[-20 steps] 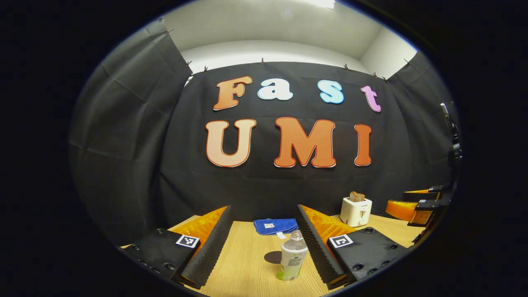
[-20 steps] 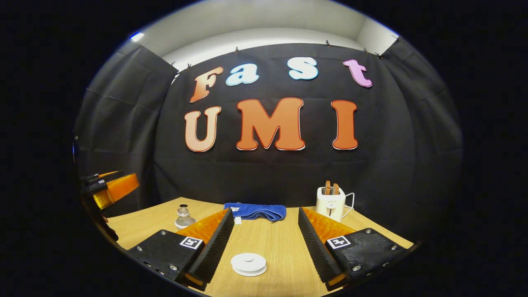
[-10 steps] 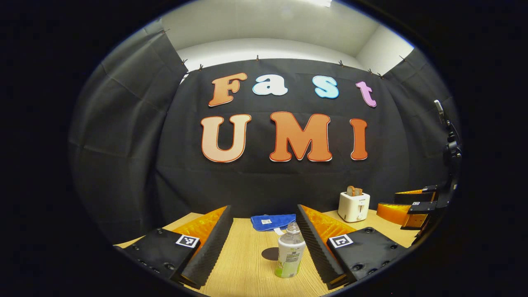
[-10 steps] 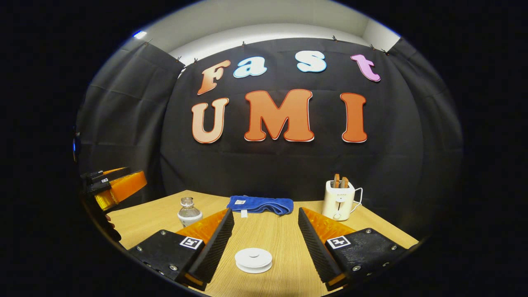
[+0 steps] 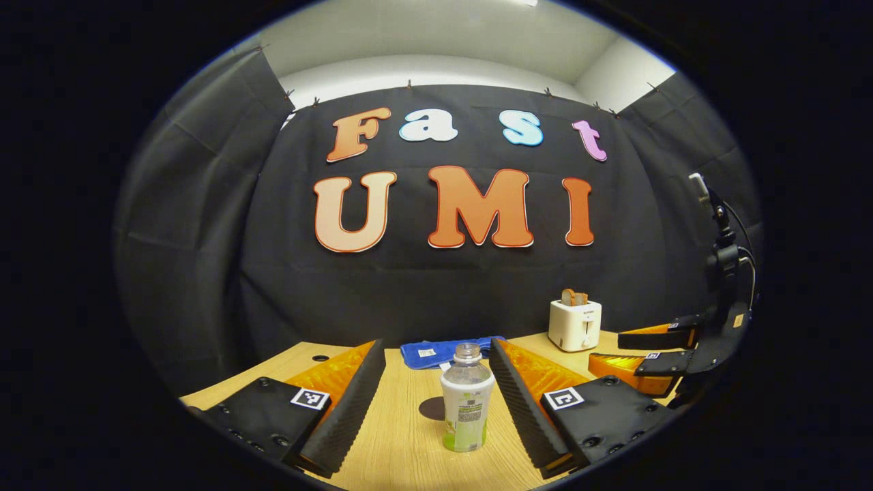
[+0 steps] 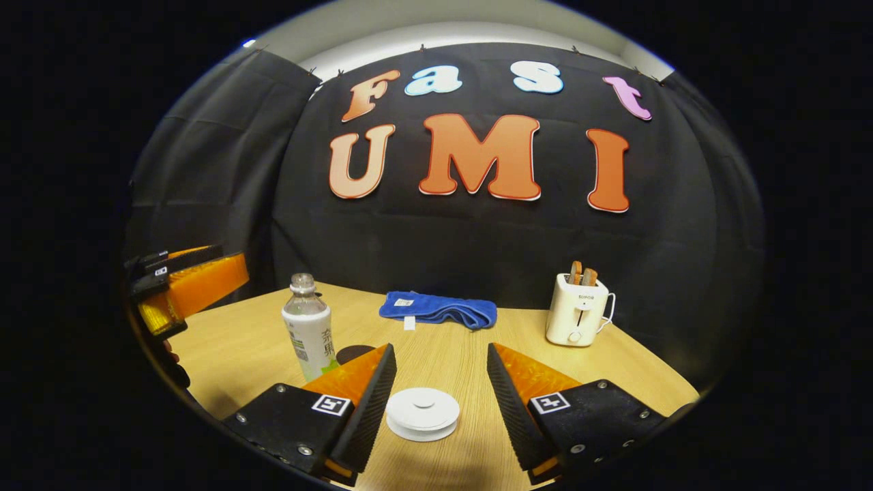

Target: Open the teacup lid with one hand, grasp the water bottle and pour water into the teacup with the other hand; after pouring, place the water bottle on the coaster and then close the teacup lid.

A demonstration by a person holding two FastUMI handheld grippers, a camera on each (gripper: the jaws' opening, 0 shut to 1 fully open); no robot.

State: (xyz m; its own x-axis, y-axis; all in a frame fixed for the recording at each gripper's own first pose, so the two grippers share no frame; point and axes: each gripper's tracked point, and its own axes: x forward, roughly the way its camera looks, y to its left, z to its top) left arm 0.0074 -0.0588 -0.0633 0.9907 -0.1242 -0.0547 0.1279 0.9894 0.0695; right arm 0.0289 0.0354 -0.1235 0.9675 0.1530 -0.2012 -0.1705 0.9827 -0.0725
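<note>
A clear water bottle [image 5: 467, 402] with a white and green label stands upright on the wooden table, uncapped. It sits between the fingers of my open left gripper [image 5: 436, 349], closer to the right finger and not touching either. Just behind it lies a dark round coaster [image 5: 430, 408]. In the right gripper view, the teacup's white lid [image 6: 423, 412] with its small knob lies low between the fingers of my open right gripper [image 6: 440, 351]. The cup body is hidden under the lid. The bottle [image 6: 308, 334] and coaster [image 6: 354, 353] stand to its left.
A folded blue cloth [image 6: 440, 310] lies at the back of the table [image 6: 239, 348], and a white toaster [image 6: 576, 317] holding toast stands at the back right. The left gripper [image 6: 184, 283] hovers at the table's left; the right gripper [image 5: 641, 351] shows at the far right.
Both grippers have come lower and forward. The bottle now stands larger between the left fingers, and the lid sits closer between the right fingers. Both stay open.
</note>
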